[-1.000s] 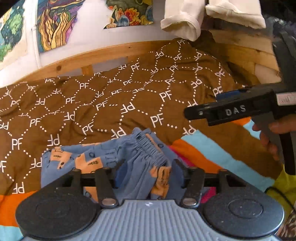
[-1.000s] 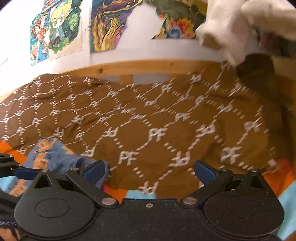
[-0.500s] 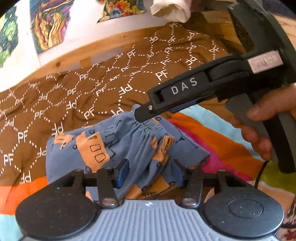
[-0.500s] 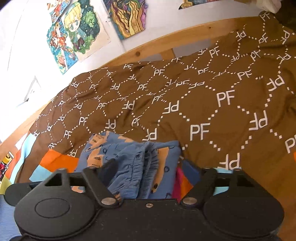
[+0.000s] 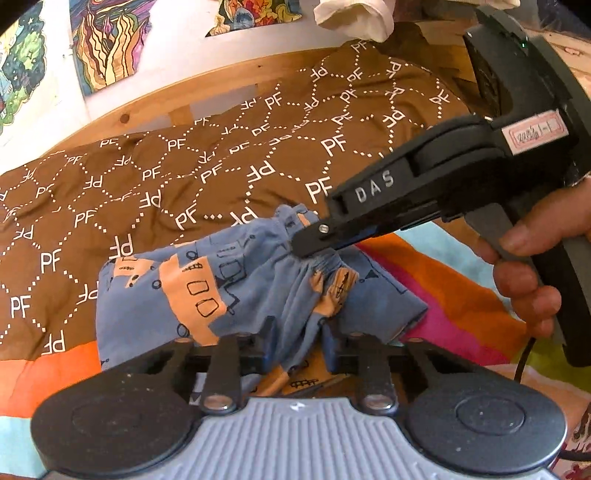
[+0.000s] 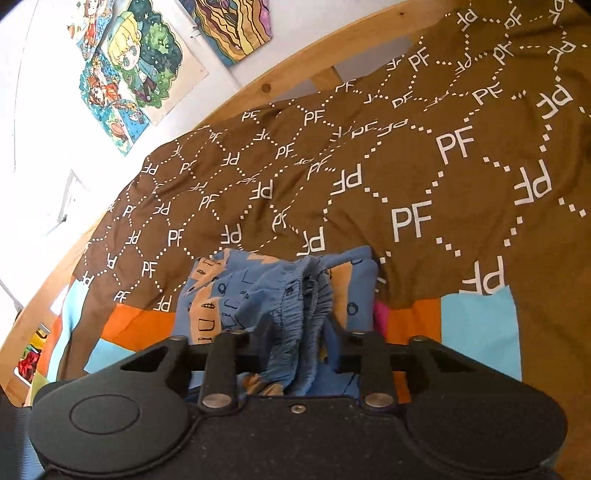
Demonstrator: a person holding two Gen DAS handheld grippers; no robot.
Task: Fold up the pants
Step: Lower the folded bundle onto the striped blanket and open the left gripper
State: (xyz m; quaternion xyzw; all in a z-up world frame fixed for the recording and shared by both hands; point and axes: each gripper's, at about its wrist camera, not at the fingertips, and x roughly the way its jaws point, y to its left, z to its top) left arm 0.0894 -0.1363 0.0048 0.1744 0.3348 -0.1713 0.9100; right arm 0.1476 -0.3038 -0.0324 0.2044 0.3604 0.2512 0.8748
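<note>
Small blue pants with orange vehicle prints lie bunched on the bed, waistband gathered. My left gripper is shut on a fold of the pants at their near edge. My right gripper reaches in from the right in the left wrist view and pinches the elastic waistband. In the right wrist view the right gripper is shut on the gathered waistband of the pants. The lower legs of the pants are hidden under the grippers.
A brown blanket printed with white PF letters covers the bed, over a striped orange, pink and light blue sheet. A wooden bed rail and a wall with posters stand behind. White cloth hangs top right.
My right gripper swung in from the right, came down on the waistband and closed on it. My left gripper closed further on the near fold of the pants.
</note>
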